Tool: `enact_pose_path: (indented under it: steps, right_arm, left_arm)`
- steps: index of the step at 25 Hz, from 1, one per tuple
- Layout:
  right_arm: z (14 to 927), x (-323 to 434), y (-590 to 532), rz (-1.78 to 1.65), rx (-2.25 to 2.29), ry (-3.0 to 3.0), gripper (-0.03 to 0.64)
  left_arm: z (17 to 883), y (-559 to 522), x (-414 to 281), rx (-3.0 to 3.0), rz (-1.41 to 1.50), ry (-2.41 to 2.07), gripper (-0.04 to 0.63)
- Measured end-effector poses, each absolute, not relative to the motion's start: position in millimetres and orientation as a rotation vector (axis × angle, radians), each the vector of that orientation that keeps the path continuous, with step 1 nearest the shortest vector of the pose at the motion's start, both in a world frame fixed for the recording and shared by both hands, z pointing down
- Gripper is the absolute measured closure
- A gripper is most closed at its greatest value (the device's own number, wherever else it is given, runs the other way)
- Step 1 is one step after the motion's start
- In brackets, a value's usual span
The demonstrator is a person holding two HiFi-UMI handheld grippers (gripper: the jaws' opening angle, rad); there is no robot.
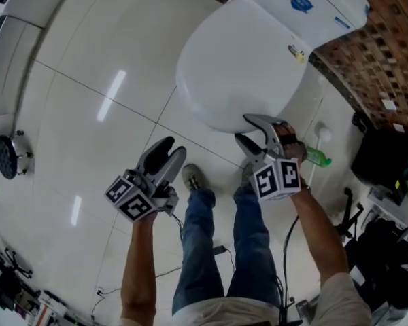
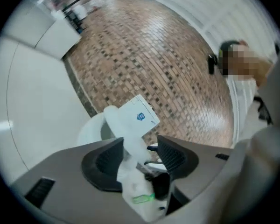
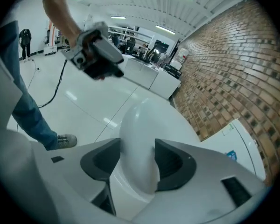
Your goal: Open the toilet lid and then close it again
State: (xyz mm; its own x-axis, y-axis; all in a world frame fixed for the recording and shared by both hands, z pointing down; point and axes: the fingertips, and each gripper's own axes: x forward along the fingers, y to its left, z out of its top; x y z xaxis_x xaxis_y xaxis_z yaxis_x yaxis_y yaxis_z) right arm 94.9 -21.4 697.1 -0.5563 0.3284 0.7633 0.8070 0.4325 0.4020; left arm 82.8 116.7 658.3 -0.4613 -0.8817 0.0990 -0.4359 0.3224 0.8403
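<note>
A: Where do we have the toilet lid (image 1: 238, 73)?
B: Down, flat. Right gripper (image 1: 250, 133) at the lid's front rim, jaws part open astride the edge.
A: Left?
B: Left gripper (image 1: 173, 147) well off the lid, jaws apart, empty.

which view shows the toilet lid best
Head view: the whole closed toilet lid shows from above. The right gripper view shows only its front part, beyond its jaws. The left gripper view shows it small and partly behind its jaws.
</note>
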Motion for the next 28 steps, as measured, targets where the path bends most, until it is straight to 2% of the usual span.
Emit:
enact_pose_path:
  steps: [1,3,7,8,10,11,19,23,28]
  right_arm:
    - [688.1,93.9,-22.9,-1.027,-0.944,-2.113,0.38]
    - [678.2,92.7,-23.3,-1.021,-0.944,-2.13,0.38]
    - [671.0,91.2,-21.9,-1.021,-0.955,-2.147,0.379]
    - [669.5,90.5,-21.9,-1.017,-0.954,-2.156,0.379]
    - [663.4,89.1,-23.3,-1.012,-0.949,-2.184,0.379]
    - [658.4,88.4,-24.7,-1.01,-0.944,-2.204,0.379]
    - [557.9,85.2,-80.5,-0.954,-0.75,-2.427,0.379]
    - [505.6,106.9,-139.1,-0.925,-0.619,-2.459,0.379]
    - [466.3,158.5,-213.2,-0.862,-0.496,-2.451,0.379]
  left_arm:
    - [667.3,108.7,77.4,1.147,-1.184,-1.949,0.32]
    - [682.1,91.1,61.8,1.126,-1.396,-1.82,0.237]
    - [677.8,60.1,30.9,1.197,-1.602,-1.672,0.234]
    - [672.5,53.4,28.2,1.229,-1.611,-1.64,0.278]
    - [667.2,45.6,24.0,1.242,-1.594,-1.619,0.479]
    - [663.6,43.8,22.1,1.247,-1.589,-1.613,0.498]
    - [553.0,1.0,-14.9,1.309,-1.62,-1.61,0.538]
    - [475.4,-57.1,-72.3,1.351,-1.616,-1.652,0.565]
    - [418.0,-145.5,-146.6,1.344,-1.556,-1.737,0.556]
